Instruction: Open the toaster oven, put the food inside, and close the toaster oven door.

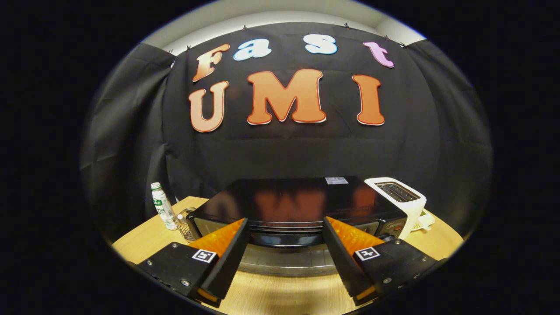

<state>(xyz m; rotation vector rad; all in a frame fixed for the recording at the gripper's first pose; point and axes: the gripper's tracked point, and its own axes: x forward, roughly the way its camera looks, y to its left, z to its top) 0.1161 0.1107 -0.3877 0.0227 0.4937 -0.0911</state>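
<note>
The black toaster oven (297, 199) stands on the wooden table (284, 297), just ahead of my fingers. Its glossy top faces me. Below the front lip the mouth looks dark, and a grey shiny panel (286, 262), seemingly the door folded down flat, lies between my fingers. My gripper (285, 221) is open, with one finger on each side of the oven's front and nothing held. The control knobs (391, 229) sit at the oven's right end, beside my right finger.
A white slot toaster (400, 197) stands right of the oven, touching or nearly touching it. Left of the oven are a small white bottle with a green label (162, 210) and a wire mesh item (188, 231). Black cloth walls close in behind.
</note>
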